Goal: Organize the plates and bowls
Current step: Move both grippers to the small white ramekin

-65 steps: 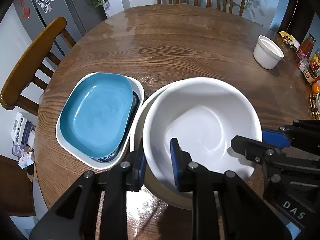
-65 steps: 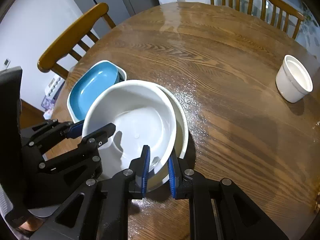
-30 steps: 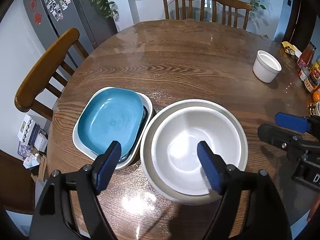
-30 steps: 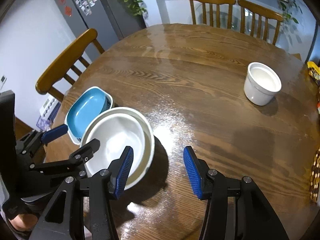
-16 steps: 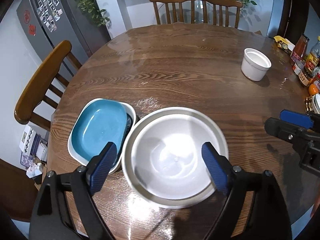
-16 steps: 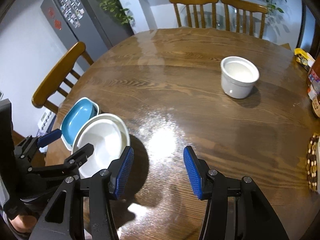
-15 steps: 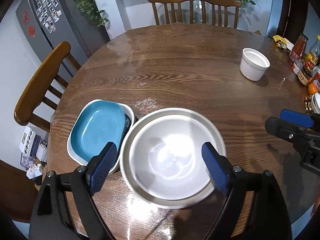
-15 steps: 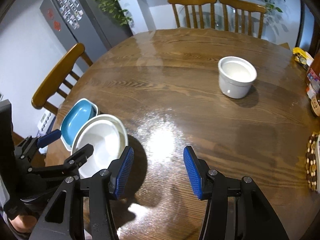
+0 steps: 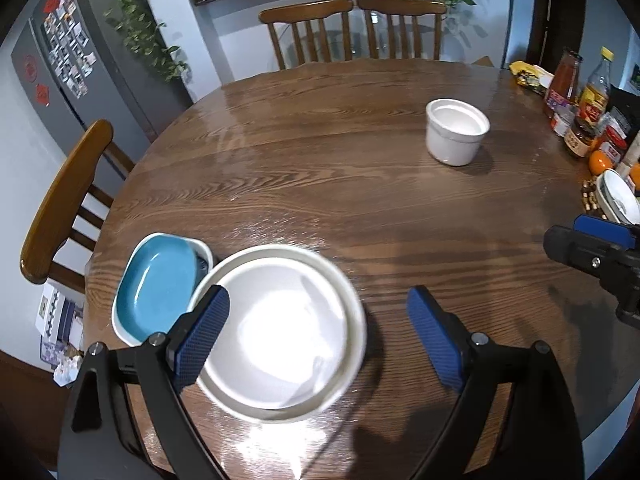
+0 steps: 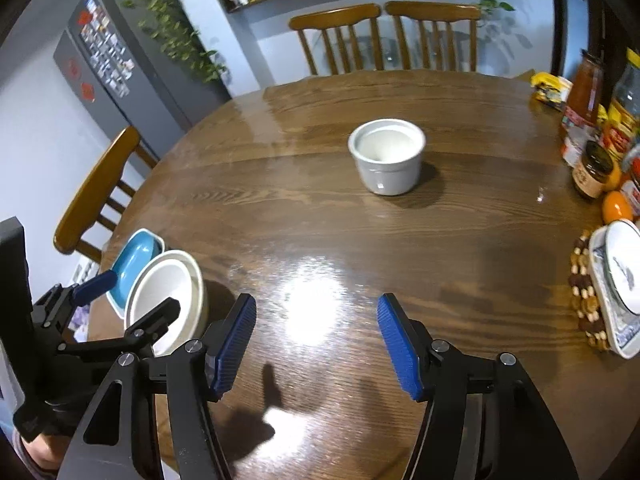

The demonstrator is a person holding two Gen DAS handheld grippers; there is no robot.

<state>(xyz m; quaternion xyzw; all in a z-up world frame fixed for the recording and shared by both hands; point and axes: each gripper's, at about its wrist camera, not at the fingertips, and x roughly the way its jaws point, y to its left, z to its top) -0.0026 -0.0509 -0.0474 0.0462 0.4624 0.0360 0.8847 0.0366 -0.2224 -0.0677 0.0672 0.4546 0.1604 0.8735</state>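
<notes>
We look down on a round wooden table, the largest thing in view, with wooden chairs drawn up around its edge. A grey refrigerator stands behind it, its door covered in small pictures and two red stickers whose writing we cannot read.

Near the table's left edge sits a wide white bowl nested in a second, slightly larger white one; nothing lies inside it. Touching its left side is a blue dish resting inside a white rectangular dish, with a dark dish partly hidden between them.

Our left gripper hangs over the white bowl with its blue pads spread wide; its jaws have just been opening further, and they clasp nothing. Our right gripper hovers over bare wood, jaws also just opened wider, nothing between them.

Well apart, towards the far right, stands a small white ramekin, upright and empty.

At the right edge we see bottles and jars with labels too blurred to read, an orange, and a white patterned dish on a beaded mat.
</notes>
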